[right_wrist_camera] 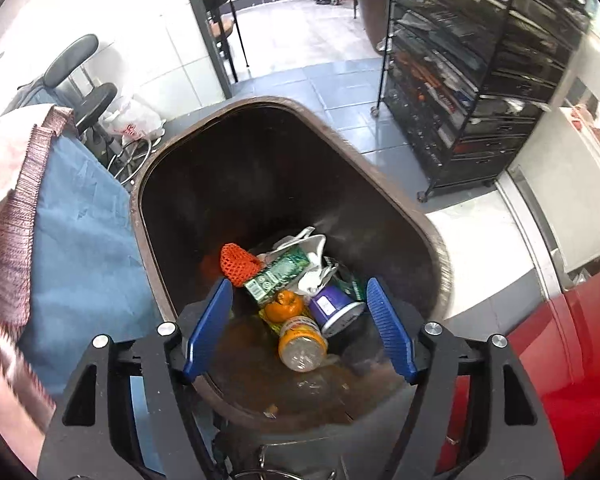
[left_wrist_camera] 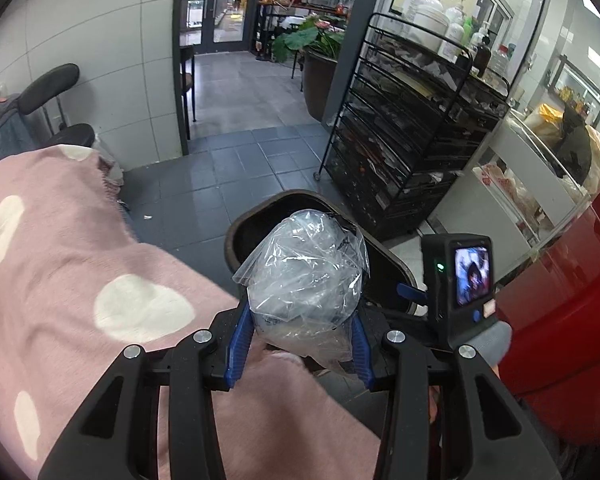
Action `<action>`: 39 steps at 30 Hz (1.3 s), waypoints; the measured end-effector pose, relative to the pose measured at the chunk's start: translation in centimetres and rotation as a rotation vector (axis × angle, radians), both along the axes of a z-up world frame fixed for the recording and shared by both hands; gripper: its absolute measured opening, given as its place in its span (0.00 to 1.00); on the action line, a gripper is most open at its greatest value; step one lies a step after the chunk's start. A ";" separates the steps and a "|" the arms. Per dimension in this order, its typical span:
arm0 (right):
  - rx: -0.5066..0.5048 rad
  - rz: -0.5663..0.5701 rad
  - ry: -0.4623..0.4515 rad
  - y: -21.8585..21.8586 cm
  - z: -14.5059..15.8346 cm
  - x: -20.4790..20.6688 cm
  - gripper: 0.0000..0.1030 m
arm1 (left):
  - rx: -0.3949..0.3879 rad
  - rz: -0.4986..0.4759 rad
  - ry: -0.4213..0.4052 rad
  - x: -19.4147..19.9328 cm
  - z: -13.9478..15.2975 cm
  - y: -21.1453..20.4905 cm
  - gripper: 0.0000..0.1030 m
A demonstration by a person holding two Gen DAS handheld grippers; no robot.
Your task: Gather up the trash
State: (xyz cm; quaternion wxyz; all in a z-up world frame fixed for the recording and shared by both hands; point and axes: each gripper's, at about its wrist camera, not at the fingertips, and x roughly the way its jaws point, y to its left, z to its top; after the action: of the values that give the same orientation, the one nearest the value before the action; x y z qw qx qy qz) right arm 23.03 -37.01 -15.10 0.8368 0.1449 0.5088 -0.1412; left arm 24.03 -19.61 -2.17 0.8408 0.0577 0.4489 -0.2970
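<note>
Drop-off step. Left gripper (left_wrist_camera: pixel 300 344) jaws clamped on plastic bag (left_wrist_camera: pixel 304 276); right gripper (right_wrist_camera: pixel 300 328) jaws apart, empty, over bin (right_wrist_camera: pixel 156 168). Next: carry bag over bin mouth, release.

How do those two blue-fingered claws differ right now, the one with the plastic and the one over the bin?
The left gripper is closed on a crumpled clear plastic bag; the right gripper is open with nothing between its fingers. The left one is short of the brown bin, above a pink dotted blanket; the right one hangs over the bin's mouth, looking down at the trash inside. Both have black frames and ribbed blue pads.
</note>
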 end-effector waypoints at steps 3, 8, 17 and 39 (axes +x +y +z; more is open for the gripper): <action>0.011 -0.024 -0.013 -0.7 0.5 -1.8 0.70 | 0.031 -0.028 0.018 0.5 -0.9 -1.9 0.41; 0.009 -0.049 -0.022 -1.7 1.1 -4.6 0.71 | 0.062 -0.062 0.072 1.4 -2.5 -4.1 0.41; -0.028 -0.086 -0.033 -2.8 1.9 -7.5 0.73 | 0.140 -0.099 0.121 2.5 -5.0 -7.1 0.41; -0.033 -0.109 -0.081 -2.7 3.9 -9.6 0.81 | 0.077 -0.133 -0.001 1.9 -3.9 -7.5 0.86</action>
State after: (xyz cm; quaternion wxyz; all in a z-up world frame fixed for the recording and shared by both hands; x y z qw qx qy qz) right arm 13.42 -39.67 -11.21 0.8500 0.1641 0.4635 -0.1889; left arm 25.96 -27.15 -6.11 0.8165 0.1198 0.4549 -0.3346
